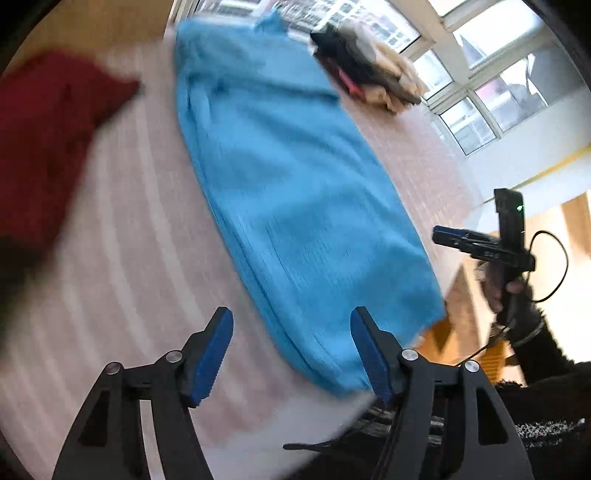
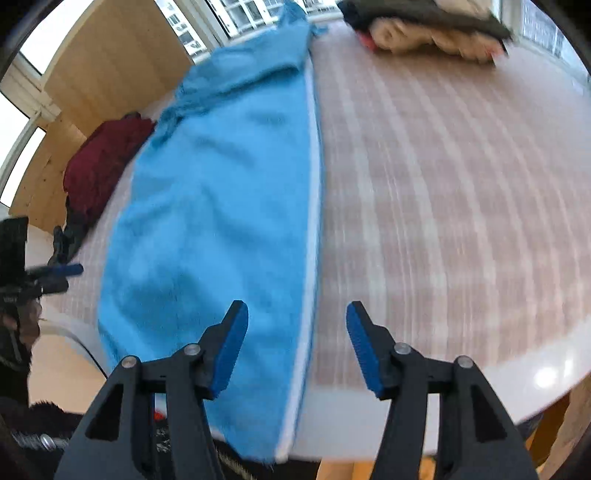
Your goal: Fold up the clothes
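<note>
Left wrist view, left to right. Red garment [image 1: 44,147] sits far left of the left claw [image 1: 291,354], well up and away, on the striped tablecloth [image 1: 122,258]. Blurred. Left claw jaws wide apart, holding nothing; blue pads [image 1: 212,356] bare. Blue garment [image 1: 280,192] lies flat and long on the table, running from straight ahead of the claw up to the far edge; its near end falls between the two fingers and just past the right finger. Pile of clothes [image 1: 369,70], dark plus beige, sits far ahead and to the right of the claw, apart from the blue garment. Right claw [image 1: 458,240] shows at the right, off the table edge, held in the hand [image 1: 502,288]; from this view cannot tell its opening. Windows [image 1: 491,96] behind.

Right wrist view, left to right. Left claw [image 2: 61,275] at the far left edge, partly cut off. Red garment [image 2: 103,162] is up-left of the right claw [image 2: 297,347], near the table's far side. Blue garment [image 2: 218,206] lies ahead and left of the right claw, its pale right edge running down between the fingers; the near end hangs over the table rim [image 2: 517,384]. Right claw jaws wide apart, empty, hovering over the near edge. Bare tablecloth [image 2: 443,184] ahead-right of the claw. Pile [image 2: 424,26] far ahead and right, at the top.
</note>
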{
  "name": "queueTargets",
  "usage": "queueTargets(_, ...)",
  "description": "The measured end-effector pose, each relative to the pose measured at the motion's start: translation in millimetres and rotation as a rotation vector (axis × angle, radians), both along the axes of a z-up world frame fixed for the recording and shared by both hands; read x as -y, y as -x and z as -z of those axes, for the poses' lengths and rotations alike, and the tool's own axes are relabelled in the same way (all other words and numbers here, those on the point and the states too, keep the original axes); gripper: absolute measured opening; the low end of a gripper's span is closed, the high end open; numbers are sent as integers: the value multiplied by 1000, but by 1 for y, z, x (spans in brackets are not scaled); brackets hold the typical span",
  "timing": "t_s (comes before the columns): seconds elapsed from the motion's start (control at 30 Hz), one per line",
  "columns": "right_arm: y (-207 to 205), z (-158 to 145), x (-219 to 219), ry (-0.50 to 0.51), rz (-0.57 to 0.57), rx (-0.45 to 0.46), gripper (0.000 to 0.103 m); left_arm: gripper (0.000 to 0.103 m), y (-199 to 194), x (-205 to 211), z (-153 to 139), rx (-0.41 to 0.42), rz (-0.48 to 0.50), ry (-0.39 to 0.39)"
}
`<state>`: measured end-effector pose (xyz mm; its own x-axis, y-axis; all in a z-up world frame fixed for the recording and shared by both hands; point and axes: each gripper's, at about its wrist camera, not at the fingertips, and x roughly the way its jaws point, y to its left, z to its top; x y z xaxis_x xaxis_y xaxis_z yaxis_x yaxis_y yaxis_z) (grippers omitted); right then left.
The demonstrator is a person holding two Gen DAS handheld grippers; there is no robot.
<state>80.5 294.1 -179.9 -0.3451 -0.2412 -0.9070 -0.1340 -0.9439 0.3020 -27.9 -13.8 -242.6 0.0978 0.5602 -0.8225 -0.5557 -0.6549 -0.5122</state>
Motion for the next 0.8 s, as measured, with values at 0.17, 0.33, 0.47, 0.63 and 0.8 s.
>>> queueTargets(0.17,-21,16,0,14,6,10,55,64,-37,-14,35,15,-43,67)
queueTargets(0.33,-26,21,12,-25,-28,-11,55,67,-53,-22,40,0,-99,89)
queueTargets(0.47,-25,28,26,-75,-72,-27,57,67,-65,-32,38,-28,-108,124)
queueTargets(0.63,-34,28,43,-88,-153,-38,57,66,-79,-49,40,-65,-73,163)
queueTargets(0.8,-40,29,51,-59,-196,-59,41,40,-81,-52,41,-105,-69,197)
